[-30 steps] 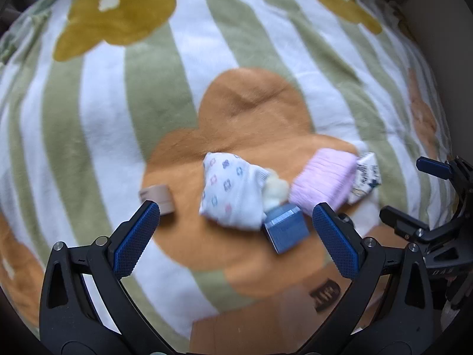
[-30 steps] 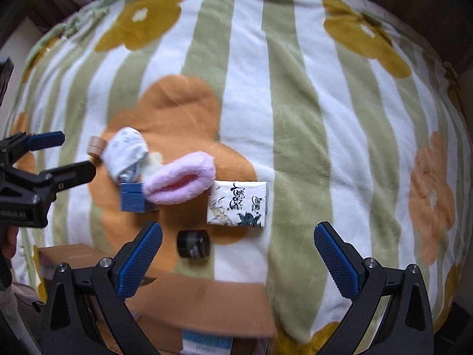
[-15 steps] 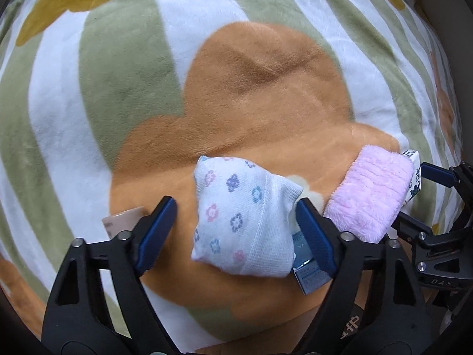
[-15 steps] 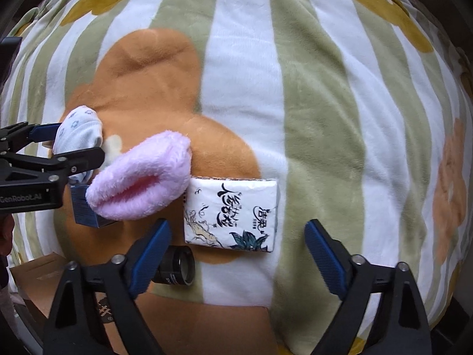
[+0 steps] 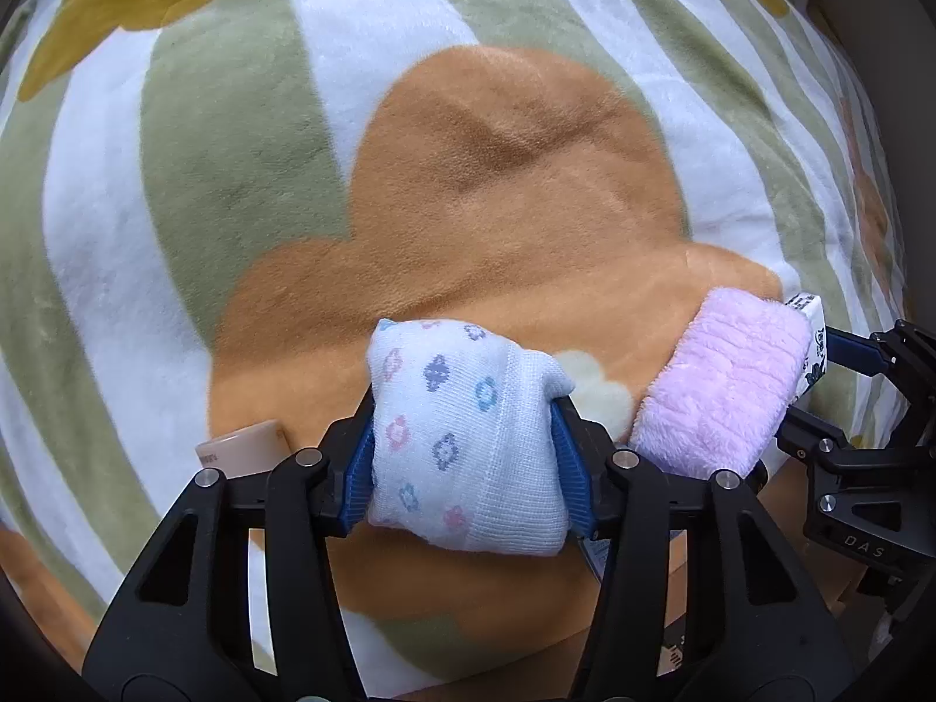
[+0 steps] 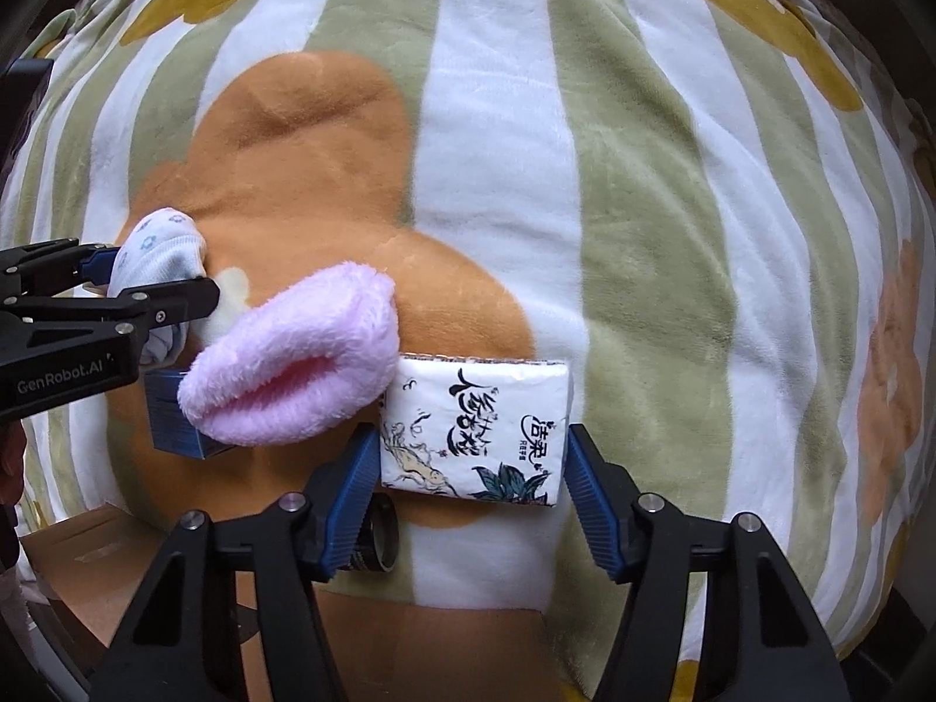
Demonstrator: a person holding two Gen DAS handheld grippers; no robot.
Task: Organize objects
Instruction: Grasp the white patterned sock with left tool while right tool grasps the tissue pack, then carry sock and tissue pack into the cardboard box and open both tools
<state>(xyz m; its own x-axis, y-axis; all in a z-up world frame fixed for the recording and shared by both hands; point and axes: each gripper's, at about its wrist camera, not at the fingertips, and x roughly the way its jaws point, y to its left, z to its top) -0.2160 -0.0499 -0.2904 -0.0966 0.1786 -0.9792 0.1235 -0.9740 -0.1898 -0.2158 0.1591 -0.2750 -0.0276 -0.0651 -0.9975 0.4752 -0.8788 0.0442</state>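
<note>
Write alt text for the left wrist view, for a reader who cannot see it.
The left gripper squeezes a rolled white sock with small flower prints, on a striped floral blanket. A fuzzy pink sock lies to its right, with the right gripper beyond.

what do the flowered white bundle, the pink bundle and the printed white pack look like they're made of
Flowered white sock: fine knit cotton-like fabric, matte; visible ribbed stitches, and it dents between the left gripper fingers.
Pink sock: fluffy plush fleece, probably synthetic; fuzzy pile all over.
Tissue pack: thin, slightly glossy plastic film, printed, with a soft pillowy shape that suggests paper tissues inside.
</note>
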